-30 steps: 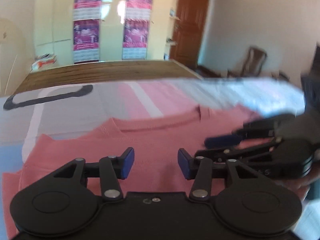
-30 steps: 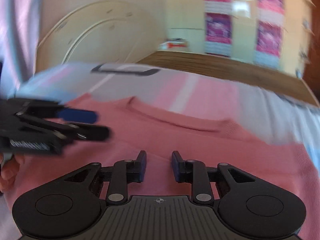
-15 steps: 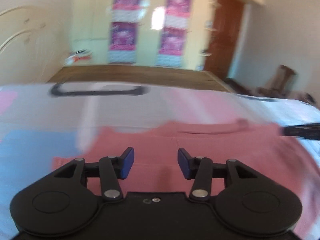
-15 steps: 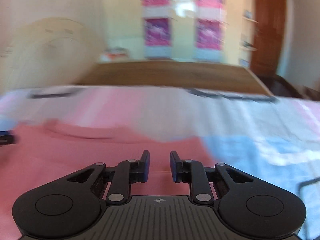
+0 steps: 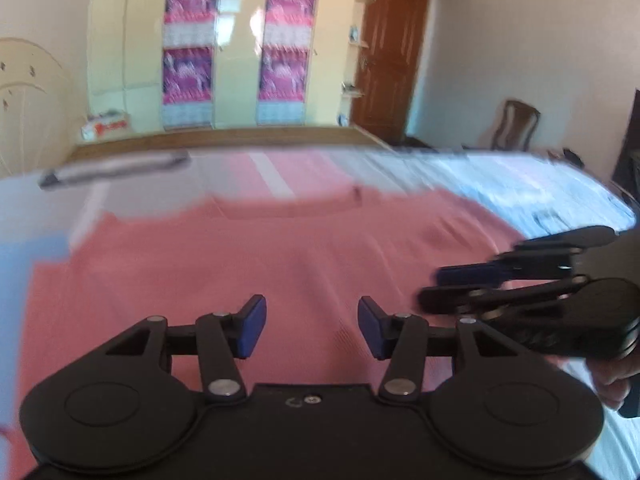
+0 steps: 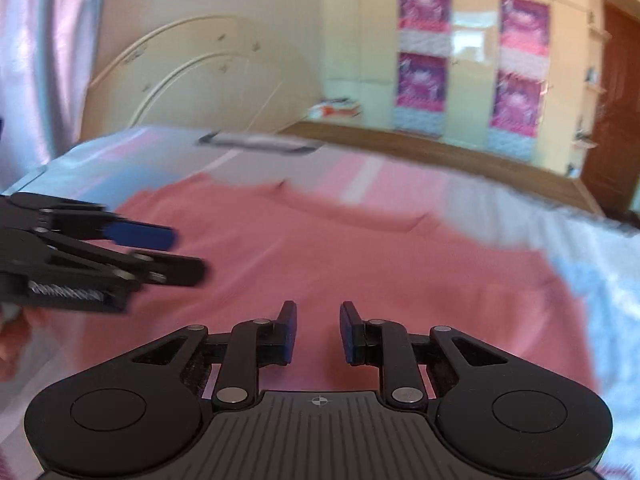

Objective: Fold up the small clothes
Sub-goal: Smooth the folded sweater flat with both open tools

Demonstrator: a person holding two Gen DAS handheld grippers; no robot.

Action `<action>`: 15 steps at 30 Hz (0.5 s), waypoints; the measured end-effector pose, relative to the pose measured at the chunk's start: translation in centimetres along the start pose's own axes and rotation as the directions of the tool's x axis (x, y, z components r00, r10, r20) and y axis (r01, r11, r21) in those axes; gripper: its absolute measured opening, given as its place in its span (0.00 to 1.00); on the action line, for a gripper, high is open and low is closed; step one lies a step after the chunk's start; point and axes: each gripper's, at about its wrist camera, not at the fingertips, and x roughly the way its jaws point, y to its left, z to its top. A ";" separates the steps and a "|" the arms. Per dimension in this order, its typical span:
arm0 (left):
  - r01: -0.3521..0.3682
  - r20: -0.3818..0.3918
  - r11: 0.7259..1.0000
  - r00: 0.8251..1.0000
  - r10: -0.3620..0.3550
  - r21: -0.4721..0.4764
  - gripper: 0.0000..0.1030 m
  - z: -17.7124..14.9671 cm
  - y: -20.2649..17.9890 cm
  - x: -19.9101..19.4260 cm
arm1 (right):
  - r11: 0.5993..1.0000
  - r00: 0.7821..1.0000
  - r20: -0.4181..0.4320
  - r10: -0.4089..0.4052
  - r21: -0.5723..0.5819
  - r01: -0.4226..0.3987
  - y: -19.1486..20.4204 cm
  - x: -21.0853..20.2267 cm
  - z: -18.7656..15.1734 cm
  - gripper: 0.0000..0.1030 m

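Hovering over a pink top [image 5: 248,264] spread flat on the bed, I hold my 2 grippers side by side with nothing between the pads of either one. My left gripper [image 5: 311,327] has its jaws parted fairly wide, blue pads [image 5: 252,330] clear of the fabric below them. My right gripper [image 6: 318,332] has its jaws set narrower, a small gap between the pads [image 6: 289,332], and it too is released, grasping nothing. In the left wrist view the right gripper juts in from the right edge, above the top's right side, with part of my hand [image 5: 612,380] showing beneath it. In the right wrist view the left gripper comes in from the left edge, over the top's left side.

The top lies front up, neckline [image 6: 344,216] away from me, its body filling the near part of both views; motion blur smears its edges. It rests on a bedsheet [image 5: 500,188] with pink, white and pale blue patches. Past the sheet runs a wooden footboard [image 5: 224,136]. Beyond that stands a cream wardrobe [image 5: 236,40] bearing 4 pink posters, a brown door [image 5: 390,60] to its right, and a chair [image 5: 516,124] by the far wall. A curved cream headboard [image 6: 192,76] shows on the left in the right wrist view.
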 end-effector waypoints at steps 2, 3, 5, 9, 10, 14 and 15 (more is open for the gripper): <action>-0.019 -0.031 1.000 0.999 0.019 0.017 0.48 -1.4 -0.5 1.8 | 1.000 0.999 -0.035 -0.017 -0.015 0.017 0.7 0.9 -0.8 0.21; -0.023 -0.006 0.999 1.000 0.023 0.027 0.48 -1.7 -0.5 1.9 | 1.000 1.000 -0.023 -0.021 -0.011 0.020 0.6 0.9 -1.2 0.21; -0.027 -0.008 0.999 1.000 0.027 0.023 0.48 -1.4 -0.4 1.7 | 1.000 0.999 -0.022 -0.024 0.007 0.024 0.6 0.3 -0.9 0.21; -0.123 0.029 0.992 0.992 0.123 -0.012 0.49 -1.3 2.0 -0.6 | 0.985 0.989 0.010 -0.150 0.089 0.149 -2.6 -2.0 -1.3 0.21; -0.150 0.008 0.988 0.989 0.150 -0.024 0.49 -1.9 3.0 -0.5 | 0.974 0.982 -0.010 -0.188 0.128 0.187 -3.9 -2.8 -2.1 0.21; -0.208 -0.023 0.974 0.978 0.207 -0.084 0.51 -3.4 6.3 -1.4 | 0.932 0.950 -0.097 -0.296 0.187 0.310 -8.6 -4.4 -4.6 0.21; -0.215 -0.025 0.972 0.977 0.213 -0.099 0.50 -3.3 6.4 -1.8 | 0.929 0.947 -0.095 -0.307 0.184 0.320 -9.0 -4.9 -4.9 0.21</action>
